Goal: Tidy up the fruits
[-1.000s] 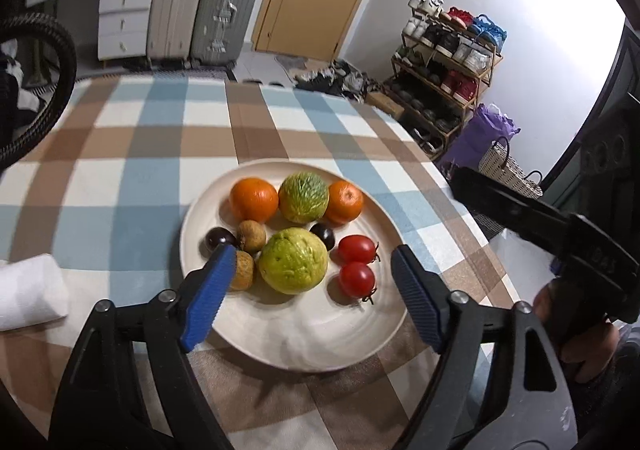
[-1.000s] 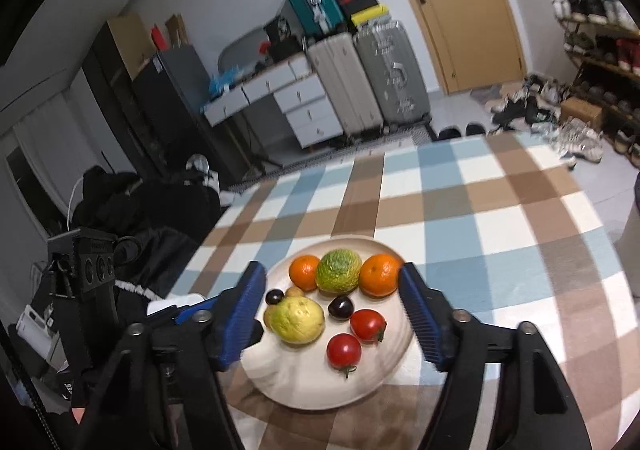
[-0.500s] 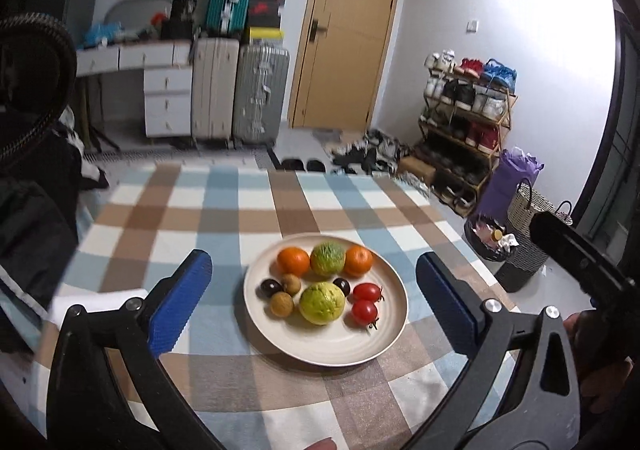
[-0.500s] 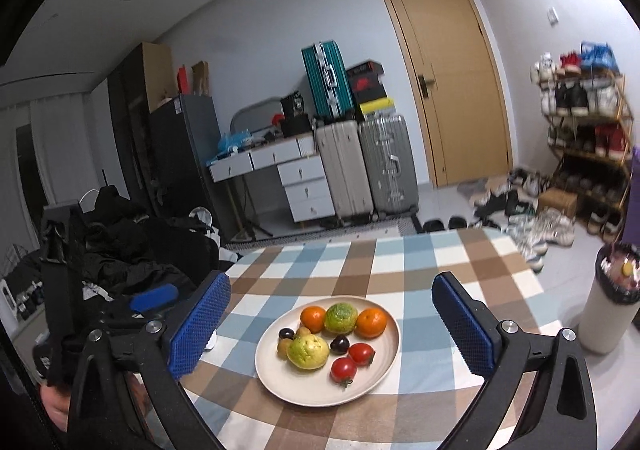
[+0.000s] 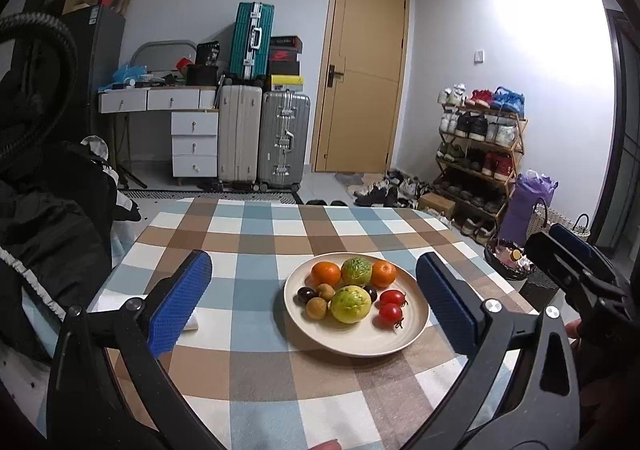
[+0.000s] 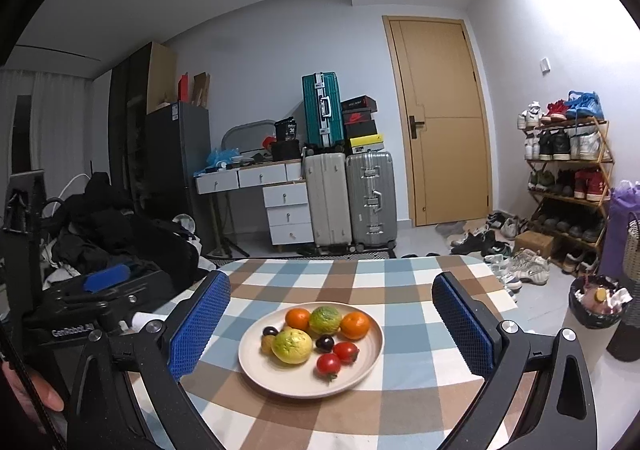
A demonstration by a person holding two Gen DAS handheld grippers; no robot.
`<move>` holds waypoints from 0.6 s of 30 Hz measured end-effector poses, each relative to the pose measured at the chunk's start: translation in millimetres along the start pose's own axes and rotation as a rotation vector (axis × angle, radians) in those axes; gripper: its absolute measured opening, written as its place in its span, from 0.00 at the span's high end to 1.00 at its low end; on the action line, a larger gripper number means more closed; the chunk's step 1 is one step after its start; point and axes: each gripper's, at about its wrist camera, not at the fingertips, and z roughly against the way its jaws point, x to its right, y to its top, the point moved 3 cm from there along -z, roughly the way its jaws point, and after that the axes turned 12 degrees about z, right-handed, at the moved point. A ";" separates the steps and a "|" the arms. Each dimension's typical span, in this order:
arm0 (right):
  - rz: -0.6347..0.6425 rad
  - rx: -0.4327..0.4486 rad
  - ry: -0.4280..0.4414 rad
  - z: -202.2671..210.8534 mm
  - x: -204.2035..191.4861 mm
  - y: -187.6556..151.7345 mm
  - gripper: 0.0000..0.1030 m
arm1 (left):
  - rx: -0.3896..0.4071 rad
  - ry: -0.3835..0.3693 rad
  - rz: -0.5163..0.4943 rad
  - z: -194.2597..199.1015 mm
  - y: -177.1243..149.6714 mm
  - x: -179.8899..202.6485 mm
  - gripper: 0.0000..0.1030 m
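Both grippers pulling back from the plate [image 5: 414, 324], left gripper [image 5: 316, 302] and right gripper [image 6: 330, 326] gaping wide, gripping nothing, fruits [image 6: 292, 346] lying well ahead between fingers.

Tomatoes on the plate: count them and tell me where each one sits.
2. Both lie on the right side of the plate: one tomato beside the dark plum, the other tomato just nearer the camera, close to the big yellow-green fruit. None seems hidden.

We see the round cream plate [image 5: 404, 334] on the checked-cloth table [image 5: 256, 234], holding all the fruit: two oranges [image 5: 326, 274] flank the green-streaked fruit [image 5: 355, 271] behind, the yellow-green guava [image 5: 350, 304] in front, two red cherry tomatoes [image 5: 390, 313] to its right.
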 end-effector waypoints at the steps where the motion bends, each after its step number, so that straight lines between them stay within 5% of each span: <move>1: 0.006 -0.001 -0.008 0.5 -0.7 -3.5 0.00 | 0.004 0.001 -0.002 1.3 -4.1 -2.6 0.01; 18: 0.078 -0.083 -0.050 -14.3 -7.3 -44.5 0.00 | -0.020 0.089 -0.020 -30.3 -62.9 -43.6 0.01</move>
